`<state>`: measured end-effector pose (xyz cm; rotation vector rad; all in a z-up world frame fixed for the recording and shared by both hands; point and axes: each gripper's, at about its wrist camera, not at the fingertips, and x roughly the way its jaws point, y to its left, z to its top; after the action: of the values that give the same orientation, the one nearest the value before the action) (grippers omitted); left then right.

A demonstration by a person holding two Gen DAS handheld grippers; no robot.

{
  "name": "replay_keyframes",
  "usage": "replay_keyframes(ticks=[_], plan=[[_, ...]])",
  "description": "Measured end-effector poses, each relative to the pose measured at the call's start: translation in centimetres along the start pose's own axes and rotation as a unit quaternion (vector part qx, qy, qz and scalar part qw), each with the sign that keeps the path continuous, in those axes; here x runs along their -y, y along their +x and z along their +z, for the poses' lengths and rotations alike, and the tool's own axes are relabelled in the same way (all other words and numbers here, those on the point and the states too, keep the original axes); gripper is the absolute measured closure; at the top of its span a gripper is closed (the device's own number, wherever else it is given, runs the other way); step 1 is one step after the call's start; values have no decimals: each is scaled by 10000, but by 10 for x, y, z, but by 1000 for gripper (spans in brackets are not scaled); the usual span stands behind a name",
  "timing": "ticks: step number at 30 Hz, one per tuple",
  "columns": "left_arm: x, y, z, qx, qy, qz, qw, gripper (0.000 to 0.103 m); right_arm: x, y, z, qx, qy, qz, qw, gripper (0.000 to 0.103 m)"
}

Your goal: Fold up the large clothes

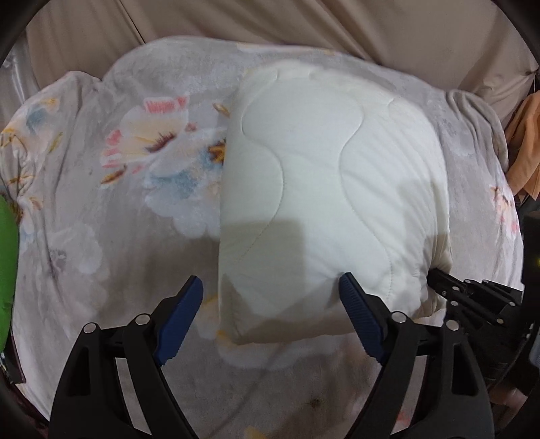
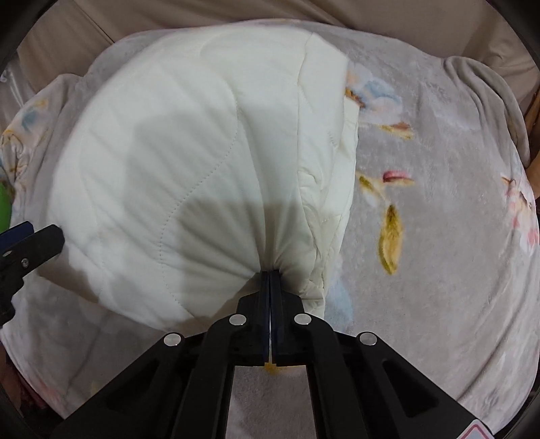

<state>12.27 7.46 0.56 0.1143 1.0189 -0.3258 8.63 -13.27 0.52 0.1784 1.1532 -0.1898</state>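
- White quilt (image 1: 324, 189), folded into a thick pad with wavy stitching, lying on a grey floral blanket (image 1: 118, 175); in the left view at centre and toward 3 o'clock, near edge reaching down to 6 o'clock.
- Left gripper (image 1: 271, 297) spread wide, blue pads (image 1: 187, 310) apart; left pad over the blanket just beside the quilt's left edge, right pad at the quilt's near edge, whether touching cannot be told; nothing pinched.
- Right gripper (image 1: 435, 277) entering the left view at 4 o'clock, tips buried in the quilt's near right corner.
- In the right view, quilt (image 2: 189, 175) filling centre and 9 to 12 o'clock, blanket (image 2: 438, 202) bare from 1 to 5 o'clock.
- Right gripper (image 2: 270, 275) pressed together, pinching the quilt's near edge; cloth gathered into radiating creases at the tips.
- Left gripper's (image 2: 30, 243) tip visible at 9 o'clock in the right view, at the quilt's left side.
- Beige sheet (image 1: 303, 23) behind the blanket at 12 o'clock.
- Green object (image 1: 6, 270) at 9 o'clock, orange cloth (image 1: 526, 148) at 3 o'clock, both at the left view's rim.
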Motion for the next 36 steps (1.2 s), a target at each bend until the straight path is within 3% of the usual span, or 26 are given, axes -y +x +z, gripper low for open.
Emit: replay_keyframes(ticks=[4,7,10,14,17,19,23,26,28,32,34,36], plan=[[-13,-23,18,375,-215,-65,9990,23,6,-54,22,637,207,356,9971,103],[-15,-22,41,462,-249,-56,9986,23,2,-69,57,950,215,481,9941,103],[-6,-6,62,493,-103,-47,9987,22,2,-49,93,964,212,366,9944,103],[9,39,69,97,132,15,9999,21,14,24,115,284,403,101,9987,103],[9,60,63,87,47,-106,9999,10,30,69,106,-76,645,-37,9979,103],[10,62,61,48,40,-98,9999,10,37,74,103,-147,756,29,9970,103],[5,44,58,-49,-58,-115,9999,14,42,15,95,341,947,467,9938,103],[7,23,47,63,-13,-66,10000,14,29,-38,68,609,757,844,9917,103],[11,15,35,66,57,44,10000,14,18,-39,50,437,545,791,9944,103],[16,14,13,-153,-11,75,9999,14,7,9,24,-6,231,408,9989,103],[19,12,4,-236,-47,82,9997,14,3,2,22,106,141,250,9995,103],[22,6,-4,-178,-11,142,9997,14,2,-28,18,427,153,421,9981,103]])
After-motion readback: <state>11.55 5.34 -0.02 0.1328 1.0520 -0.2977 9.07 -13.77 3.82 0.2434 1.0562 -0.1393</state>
